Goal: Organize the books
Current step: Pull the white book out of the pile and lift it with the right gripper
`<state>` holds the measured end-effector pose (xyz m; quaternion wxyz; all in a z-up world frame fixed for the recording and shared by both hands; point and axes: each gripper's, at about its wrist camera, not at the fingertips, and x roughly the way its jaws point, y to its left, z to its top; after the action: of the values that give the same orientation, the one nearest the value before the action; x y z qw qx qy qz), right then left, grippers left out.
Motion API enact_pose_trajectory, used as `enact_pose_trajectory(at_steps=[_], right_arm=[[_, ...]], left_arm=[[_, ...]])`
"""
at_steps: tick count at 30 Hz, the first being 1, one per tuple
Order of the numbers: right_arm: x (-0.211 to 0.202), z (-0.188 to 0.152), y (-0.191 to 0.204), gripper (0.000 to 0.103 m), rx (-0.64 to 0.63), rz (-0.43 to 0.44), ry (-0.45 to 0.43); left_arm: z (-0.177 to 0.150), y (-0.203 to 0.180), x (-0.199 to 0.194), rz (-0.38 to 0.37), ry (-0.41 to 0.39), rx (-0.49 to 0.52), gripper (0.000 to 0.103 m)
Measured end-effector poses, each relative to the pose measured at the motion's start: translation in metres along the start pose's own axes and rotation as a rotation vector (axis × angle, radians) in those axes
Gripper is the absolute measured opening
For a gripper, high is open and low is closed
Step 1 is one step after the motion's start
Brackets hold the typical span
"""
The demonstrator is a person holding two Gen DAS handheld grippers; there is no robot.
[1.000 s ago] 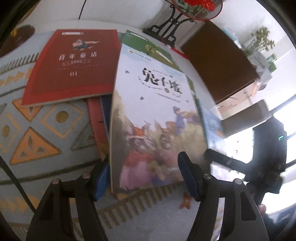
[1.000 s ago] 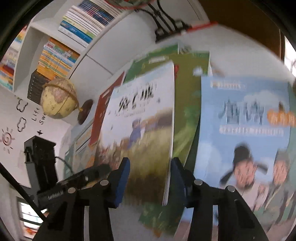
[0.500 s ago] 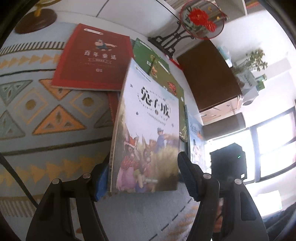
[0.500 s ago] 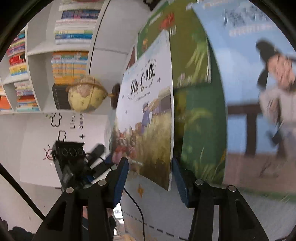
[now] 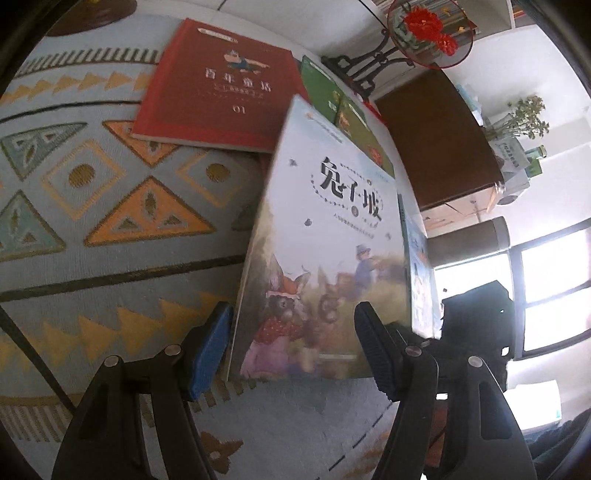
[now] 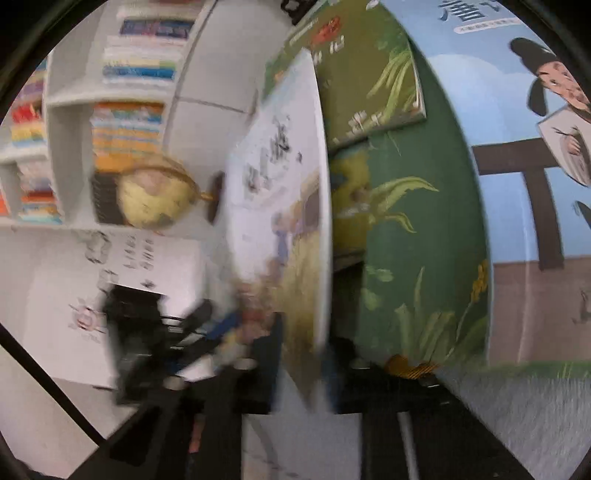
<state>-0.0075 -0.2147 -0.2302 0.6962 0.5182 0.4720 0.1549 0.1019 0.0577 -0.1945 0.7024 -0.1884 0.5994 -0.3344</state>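
Note:
A white picture book with a rabbit on its cover (image 5: 332, 240) stands tilted up on one long edge over the patterned cloth. My right gripper (image 6: 310, 373) is shut on the book's (image 6: 284, 206) free edge; that view is blurred. It shows in the left wrist view as a black body (image 5: 476, 321) at the book's right side. My left gripper (image 5: 291, 343) is open. Its blue pad sits beside the spine and its other finger is in front of the cover. A red book (image 5: 221, 88), green books (image 6: 369, 74) and a blue book (image 6: 498, 129) lie flat behind.
The patterned cloth (image 5: 110, 184) spreads left of the books. A round fan ornament on a black stand (image 5: 424, 33) and a brown cabinet (image 5: 436, 136) are at the back. A globe (image 6: 155, 195) and full bookshelves (image 6: 125, 110) stand beyond the books.
The right gripper's jaws have closed on the rabbit book's edge and the book has tipped up steeper. The left gripper has slid along with its jaws unchanged.

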Motion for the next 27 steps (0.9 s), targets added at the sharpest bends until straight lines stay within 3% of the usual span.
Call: enact_pose_trajectory(at_steps=[3, 6, 13, 16, 21, 27], right_arm=[[-0.014, 0.005, 0.021, 0.011, -0.08, 0.006, -0.03], [0.0, 0.009, 0.038, 0.011, -0.196, -0.117, -0.026], [0.017, 0.01, 0.077, 0.012, -0.526, -0.423, -0.091], [0.022, 0.007, 0.085, 0.014, -0.662, -0.504, -0.065], [0.019, 0.013, 0.088, 0.014, -0.756, -0.514, -0.015], [0.025, 0.012, 0.095, 0.014, -0.872, -0.48, 0.047]], left_arm=[[-0.001, -0.013, 0.007, 0.027, 0.014, 0.07, 0.065], [-0.002, -0.033, 0.017, 0.069, 0.013, 0.146, 0.065], [-0.008, -0.087, 0.022, 0.278, -0.079, 0.397, 0.065], [-0.015, -0.107, 0.023, 0.363, -0.124, 0.5, 0.065], [-0.024, -0.125, 0.009, 0.337, -0.192, 0.544, 0.065], [-0.028, -0.13, -0.002, 0.382, -0.215, 0.535, 0.064]])
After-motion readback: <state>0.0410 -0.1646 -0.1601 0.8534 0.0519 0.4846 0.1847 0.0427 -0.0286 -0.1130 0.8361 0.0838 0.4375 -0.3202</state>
